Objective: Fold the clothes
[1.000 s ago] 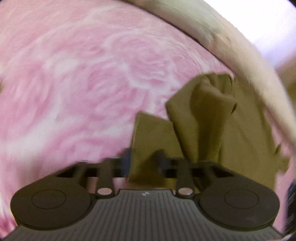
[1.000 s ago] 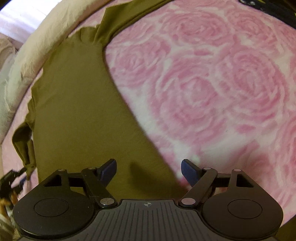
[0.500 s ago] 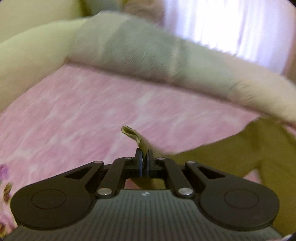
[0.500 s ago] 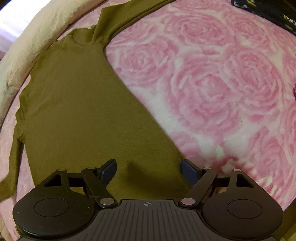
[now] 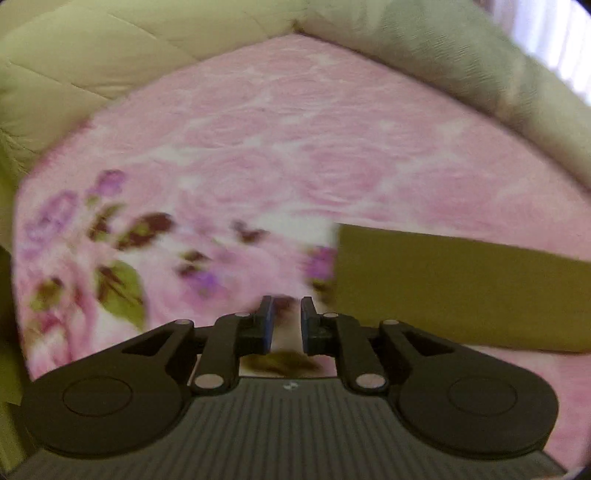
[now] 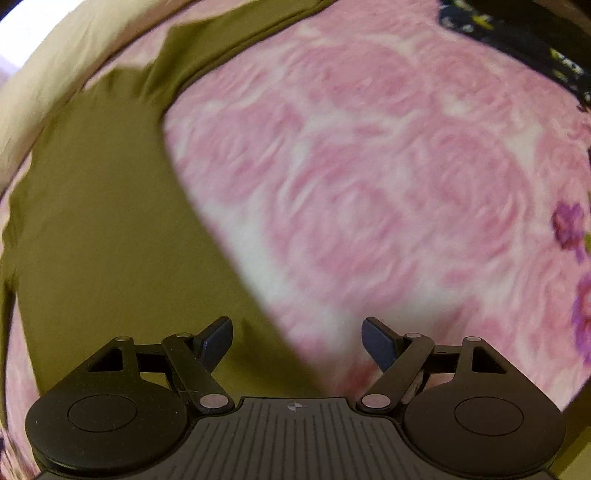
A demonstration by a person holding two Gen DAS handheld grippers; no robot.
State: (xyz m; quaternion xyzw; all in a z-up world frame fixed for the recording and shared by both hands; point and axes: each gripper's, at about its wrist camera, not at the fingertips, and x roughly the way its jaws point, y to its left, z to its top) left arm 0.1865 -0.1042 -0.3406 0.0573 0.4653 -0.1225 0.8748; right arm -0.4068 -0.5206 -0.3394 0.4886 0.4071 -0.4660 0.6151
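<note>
Left wrist view: the left gripper (image 5: 284,319), its jaws slightly parted and holding nothing, hovers over the pink rose-print blanket (image 5: 280,155); an olive sleeve (image 5: 458,291) lies flat just to its right. Right wrist view: the right gripper (image 6: 297,341), spread wide and empty, hangs above the olive long-sleeved shirt (image 6: 99,221), which lies flat on the blanket's left part, near a cream bolster (image 6: 55,66)

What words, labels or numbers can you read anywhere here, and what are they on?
None can be read.
The small round mark on the left gripper body is a symbol, not text.
The yellow specks on the dark fabric beyond the pink rose blanket are too blurred to tell.
</note>
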